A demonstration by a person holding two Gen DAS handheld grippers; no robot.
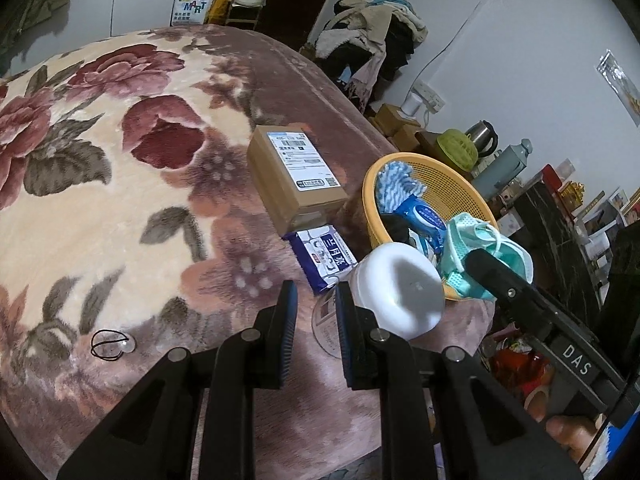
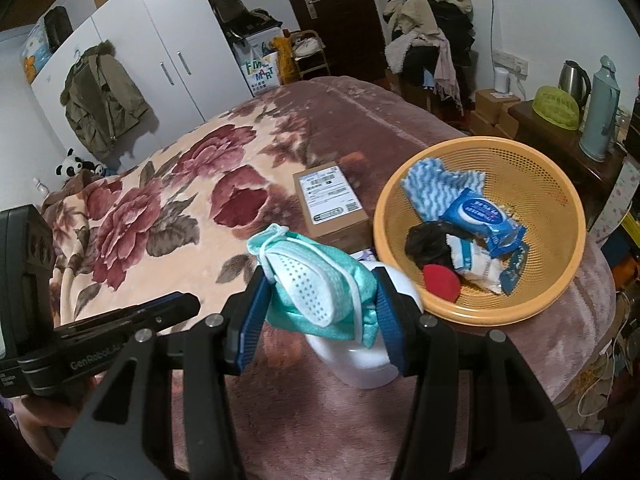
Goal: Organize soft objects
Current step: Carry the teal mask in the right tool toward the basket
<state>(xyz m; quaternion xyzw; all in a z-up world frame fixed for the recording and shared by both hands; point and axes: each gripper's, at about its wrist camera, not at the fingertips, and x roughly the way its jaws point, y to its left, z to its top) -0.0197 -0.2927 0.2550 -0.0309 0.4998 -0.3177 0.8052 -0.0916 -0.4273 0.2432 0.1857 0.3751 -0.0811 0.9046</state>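
Your right gripper [image 2: 320, 312] is pinching a bundle of teal and white face masks [image 2: 320, 288] between its blue pads, held above the floral blanket [image 2: 168, 216] just short of the orange mesh basket [image 2: 532, 184]. Your left gripper [image 1: 316, 332] has its jaws drawn close together with nothing between them, over the pink border of the blanket. Directly under the masks stands a white plastic jar [image 2: 360, 364], lying between you and the near rim of the basket, so it sits right in the way. Inside the basket you already have a blue-and-white striped cloth [image 2: 436, 188], a blue wet-wipe pack [image 2: 484, 220], a crumpled black item [image 2: 428, 244], a white packet [image 2: 476, 264] and a red round piece [image 2: 440, 280]. Left of the basket rests a cardboard parcel [image 1: 296, 184] with a shipping label, and just in front of it a purple-and-white tissue pack [image 1: 324, 256], touching the parcel's near end. Well apart, on the blanket's near left, lies a black hair tie [image 1: 106, 344] beside a small clear disc [image 1: 128, 345].
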